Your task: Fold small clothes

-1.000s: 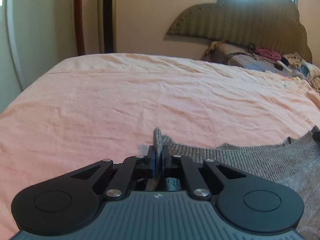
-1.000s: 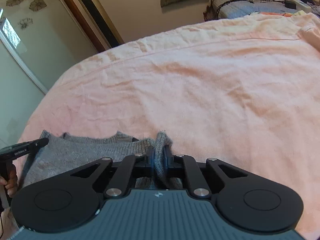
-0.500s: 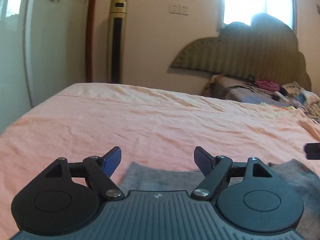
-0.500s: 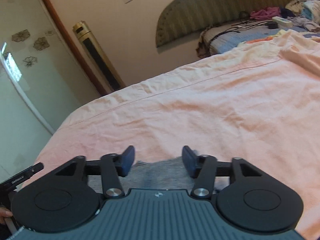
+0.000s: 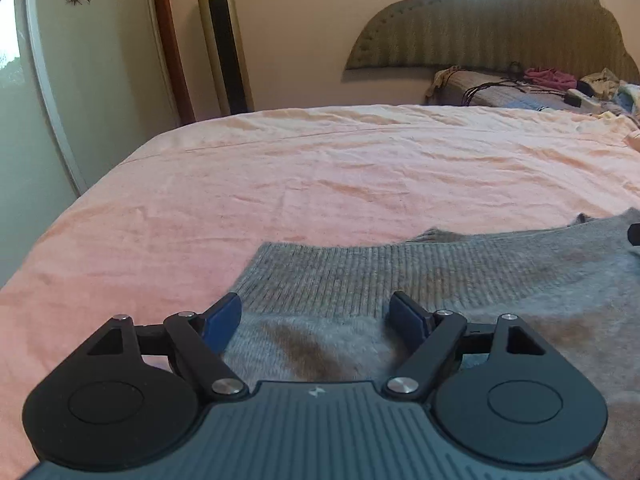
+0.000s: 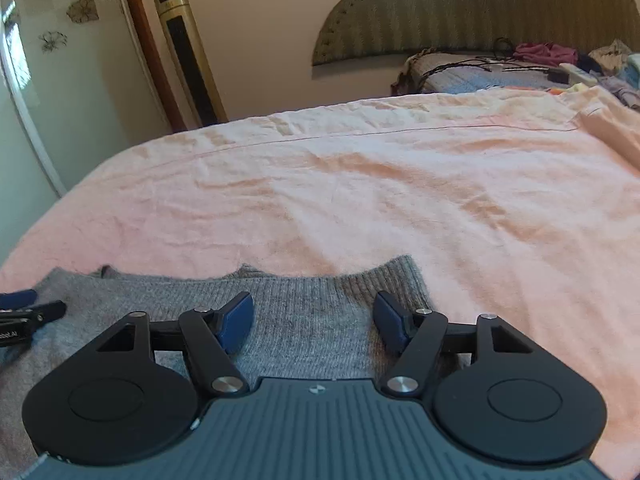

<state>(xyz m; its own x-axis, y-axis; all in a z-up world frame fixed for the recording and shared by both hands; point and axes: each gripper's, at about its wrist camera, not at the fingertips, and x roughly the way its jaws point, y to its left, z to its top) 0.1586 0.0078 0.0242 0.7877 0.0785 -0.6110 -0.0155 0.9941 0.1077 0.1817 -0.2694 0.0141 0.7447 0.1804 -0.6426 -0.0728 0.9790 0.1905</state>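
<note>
A grey knitted sweater (image 5: 380, 280) lies flat on the pink bed sheet (image 5: 320, 184), its ribbed hem turned toward the far side. My left gripper (image 5: 316, 312) hovers open over the sweater's left corner, with fabric below its blue pads and nothing pinched. In the right wrist view the same sweater (image 6: 304, 320) ends in a ribbed right corner. My right gripper (image 6: 314, 314) stands open above it, pads clear of the knit. The left gripper's fingertips (image 6: 40, 309) show at that view's left edge.
The pink sheet (image 6: 360, 200) stretches wide beyond the sweater. A gold tower fan (image 5: 224, 40) stands by the wall at the back left. A padded headboard (image 5: 500, 20) with a pile of clothes and cables (image 5: 540, 84) is at the back right. A glass door (image 5: 60, 80) is on the left.
Both grippers were shut on the sweater's ribbed edge a second ago. They have let go and opened, and the sweater now lies flat as both pulled back toward me.
</note>
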